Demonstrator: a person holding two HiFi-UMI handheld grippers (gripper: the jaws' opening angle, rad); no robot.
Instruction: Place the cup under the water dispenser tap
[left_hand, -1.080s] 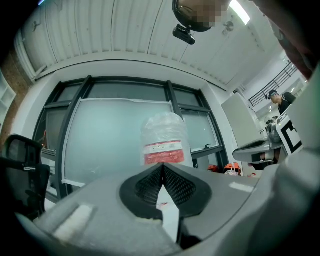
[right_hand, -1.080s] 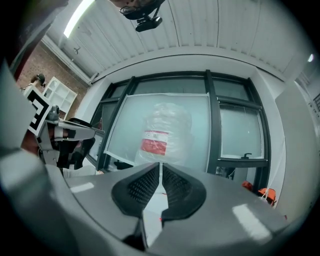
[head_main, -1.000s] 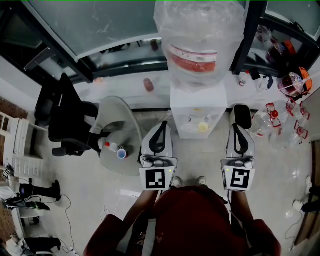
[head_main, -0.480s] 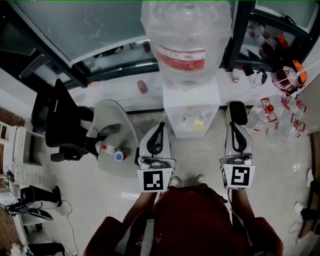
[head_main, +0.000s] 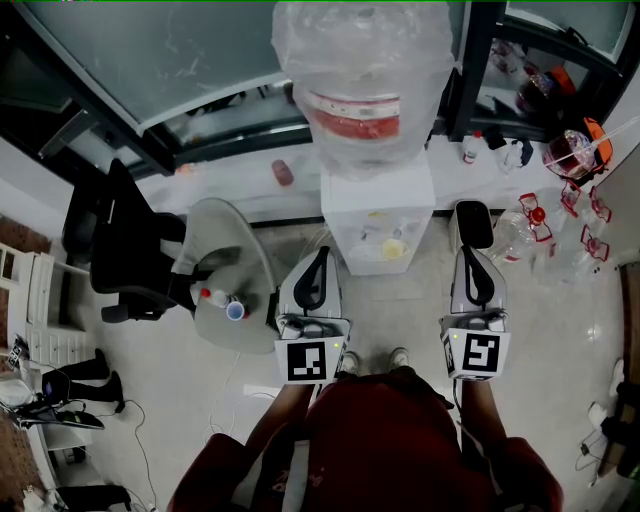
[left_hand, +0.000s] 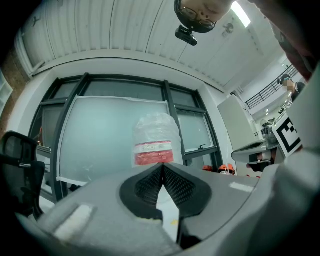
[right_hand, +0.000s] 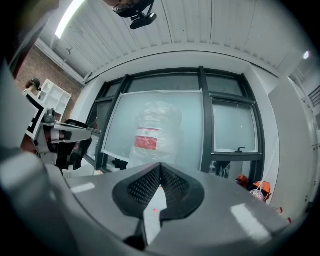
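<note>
Head view: the cup (head_main: 236, 311), blue at the rim, stands on a small round grey counter (head_main: 248, 235), just beside a red-capped bottle (head_main: 205, 294). It's off to the left of the left claw (head_main: 322, 256), near it but not touching. The right claw (head_main: 474, 245) is well apart from the cup, on the other side of the water dispenser (head_main: 376, 205). The dispenser's taps are too small to make out.

Left gripper view: the jaws are pressed together, with nothing between them. The wrapped water bottle (left_hand: 156, 142) rises dead ahead, and the claw's own body hides the dispenser below it.

Right gripper view: the tips meet and hold nothing. The water bottle stands ahead, slightly left, its base cut off by the claw.
</note>
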